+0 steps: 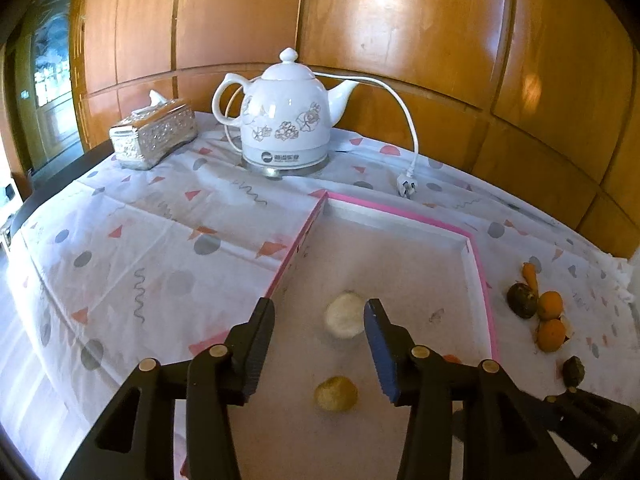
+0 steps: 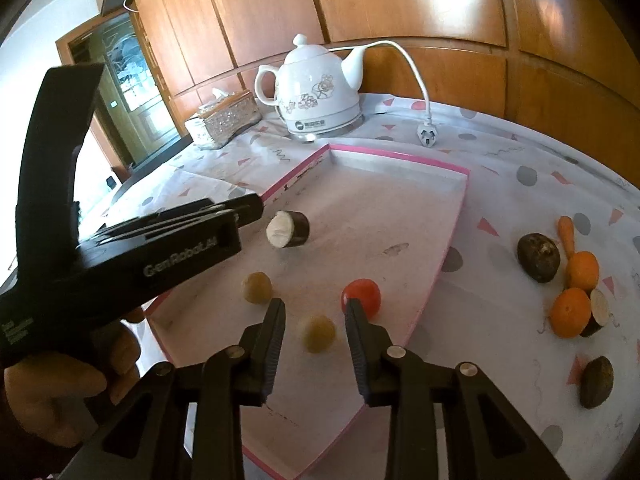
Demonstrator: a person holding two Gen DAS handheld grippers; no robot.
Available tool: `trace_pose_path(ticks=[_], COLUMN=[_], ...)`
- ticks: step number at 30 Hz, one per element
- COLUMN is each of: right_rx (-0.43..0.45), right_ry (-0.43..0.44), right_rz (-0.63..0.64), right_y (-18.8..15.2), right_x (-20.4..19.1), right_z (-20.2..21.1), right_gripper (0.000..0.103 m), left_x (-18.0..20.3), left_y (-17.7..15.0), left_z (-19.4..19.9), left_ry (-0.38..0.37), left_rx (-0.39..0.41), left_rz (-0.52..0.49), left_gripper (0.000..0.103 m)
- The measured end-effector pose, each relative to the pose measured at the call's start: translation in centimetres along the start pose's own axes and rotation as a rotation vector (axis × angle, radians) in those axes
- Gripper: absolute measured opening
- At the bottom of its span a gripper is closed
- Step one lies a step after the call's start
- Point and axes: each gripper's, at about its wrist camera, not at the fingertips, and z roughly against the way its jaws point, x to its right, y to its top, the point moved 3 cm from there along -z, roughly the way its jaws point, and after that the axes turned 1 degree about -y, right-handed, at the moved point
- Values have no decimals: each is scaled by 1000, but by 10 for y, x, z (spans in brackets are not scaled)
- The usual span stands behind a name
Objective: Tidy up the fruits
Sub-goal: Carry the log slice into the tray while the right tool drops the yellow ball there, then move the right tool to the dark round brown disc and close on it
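Tomato (image 2: pixel 361 298) only in right-wrist view

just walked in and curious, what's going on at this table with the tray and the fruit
A person holds a gripper in each hand and is sorting fruit into a pink-rimmed tray. Both the left gripper and the right gripper hover over it with jaws apart, gripping nothing. Already in the tray: a cut dark-skinned piece, two yellowish round fruits and a red tomato. Oranges, a small carrot and dark fruits wait on the tablecloth.
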Motion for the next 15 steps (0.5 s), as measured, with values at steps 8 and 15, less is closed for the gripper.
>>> trace_pose_path(ticks=[8,15], right_rx=[71,103], right_ry=[-120,-199], right_rz=[-19,-59], right_y=[0,-5], right_x=[13,32], right_z=[20,34], right_gripper=[33,35], left_x=[14,35], left_y=[-12,-18], left_z=[13,25], left_ry=[-23,-53], left_rx=[4,22], left_rz=[-31,-88], left_gripper=[47,47])
